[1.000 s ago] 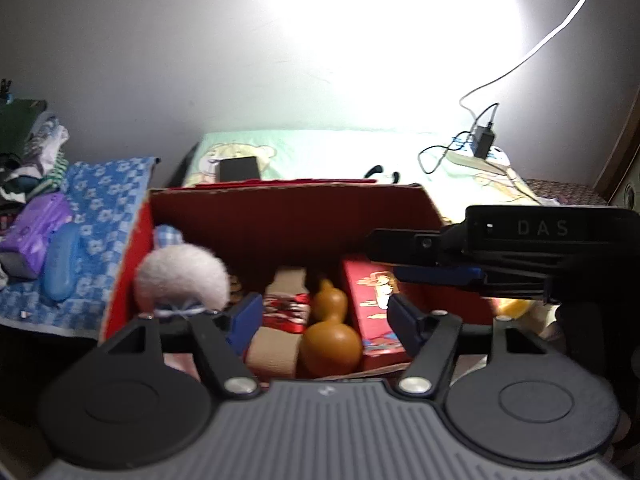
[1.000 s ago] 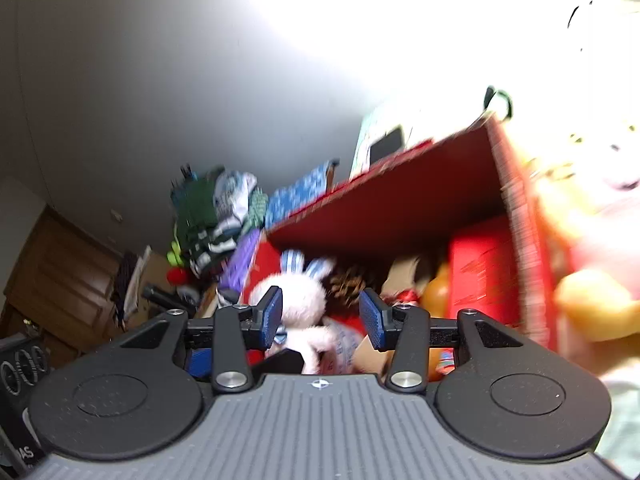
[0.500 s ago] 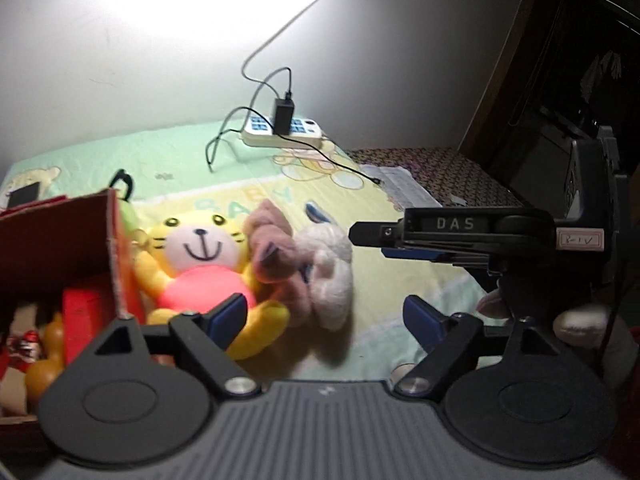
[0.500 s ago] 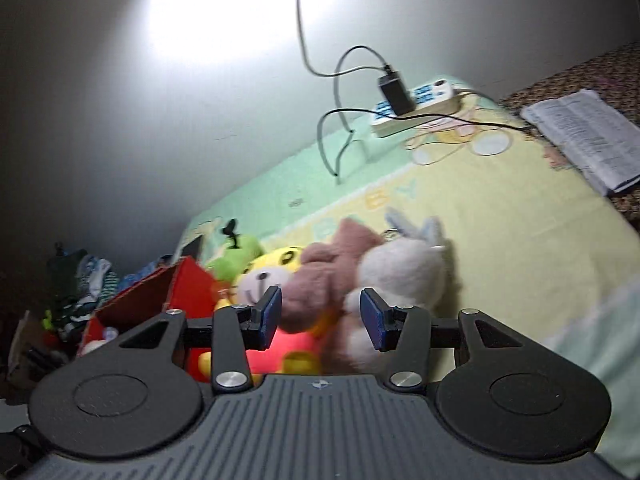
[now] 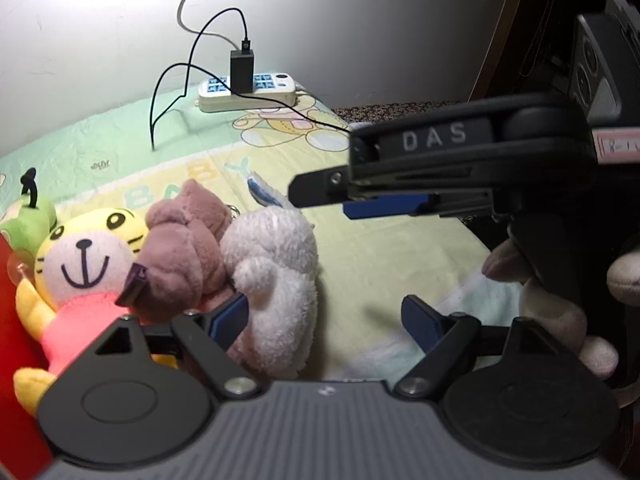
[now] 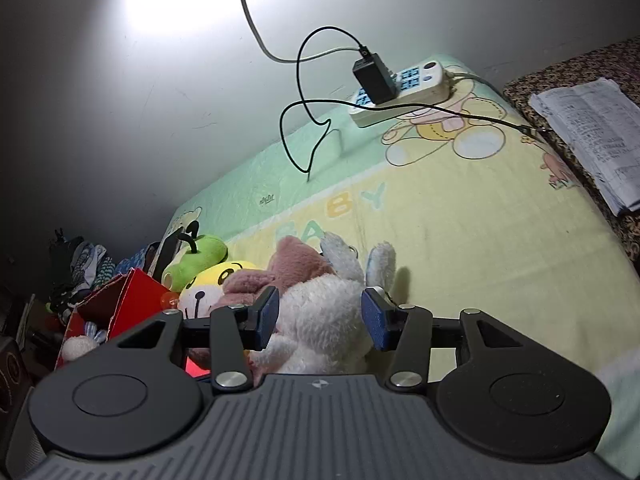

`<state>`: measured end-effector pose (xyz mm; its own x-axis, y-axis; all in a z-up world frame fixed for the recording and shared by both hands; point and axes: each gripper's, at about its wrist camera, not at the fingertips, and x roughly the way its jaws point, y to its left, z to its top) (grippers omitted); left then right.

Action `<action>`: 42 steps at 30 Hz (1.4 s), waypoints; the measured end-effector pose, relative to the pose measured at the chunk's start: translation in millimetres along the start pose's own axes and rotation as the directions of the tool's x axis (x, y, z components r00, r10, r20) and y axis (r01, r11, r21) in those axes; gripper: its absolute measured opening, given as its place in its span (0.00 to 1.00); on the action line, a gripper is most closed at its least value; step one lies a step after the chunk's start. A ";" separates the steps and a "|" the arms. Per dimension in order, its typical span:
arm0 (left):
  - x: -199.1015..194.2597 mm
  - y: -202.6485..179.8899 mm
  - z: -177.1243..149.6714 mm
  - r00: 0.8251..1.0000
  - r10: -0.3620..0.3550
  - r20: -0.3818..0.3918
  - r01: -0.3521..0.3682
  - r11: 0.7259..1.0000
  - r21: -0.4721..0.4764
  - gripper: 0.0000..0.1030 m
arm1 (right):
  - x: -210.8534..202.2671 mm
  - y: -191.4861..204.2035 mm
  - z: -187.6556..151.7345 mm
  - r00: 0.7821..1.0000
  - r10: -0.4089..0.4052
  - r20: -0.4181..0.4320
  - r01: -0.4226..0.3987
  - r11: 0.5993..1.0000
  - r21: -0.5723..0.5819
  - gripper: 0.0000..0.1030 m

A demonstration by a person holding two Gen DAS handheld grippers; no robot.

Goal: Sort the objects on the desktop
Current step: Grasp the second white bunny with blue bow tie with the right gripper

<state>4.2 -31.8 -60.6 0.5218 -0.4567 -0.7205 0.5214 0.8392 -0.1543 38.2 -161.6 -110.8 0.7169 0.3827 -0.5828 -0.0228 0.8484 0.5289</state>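
2 spread grippers hover over a row of plush toys on a pastel baby-print mat.

From left to right: a red cardboard box [image 6: 120,300] at the mat's edge, a green apple-shaped plush [image 6: 198,254], a yellow tiger plush in a pink shirt [image 5: 80,264], a brown plush bear [image 5: 184,248] and a fluffy white plush rabbit [image 6: 324,320], pressed together in a heap. The left gripper [image 5: 324,318] is open, its left pad at the rabbit's flank. The right gripper [image 6: 318,318] is open, its fingers astride the rabbit. A white power strip [image 6: 400,94] lies by the wall.
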 end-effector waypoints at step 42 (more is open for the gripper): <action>85.7 -10.4 14.0 0.977 -0.137 -0.161 0.126 0.989 -0.079 0.76 | 4.8 -109.4 -4.6 0.970 0.179 -0.163 -0.141 0.964 0.225 0.57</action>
<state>53.0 -83.8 -111.3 0.3300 -0.5143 -0.7916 0.5281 0.7957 -0.2968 40.9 -250.9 -174.3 0.5781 0.5830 -0.5709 0.0343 0.6817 0.7308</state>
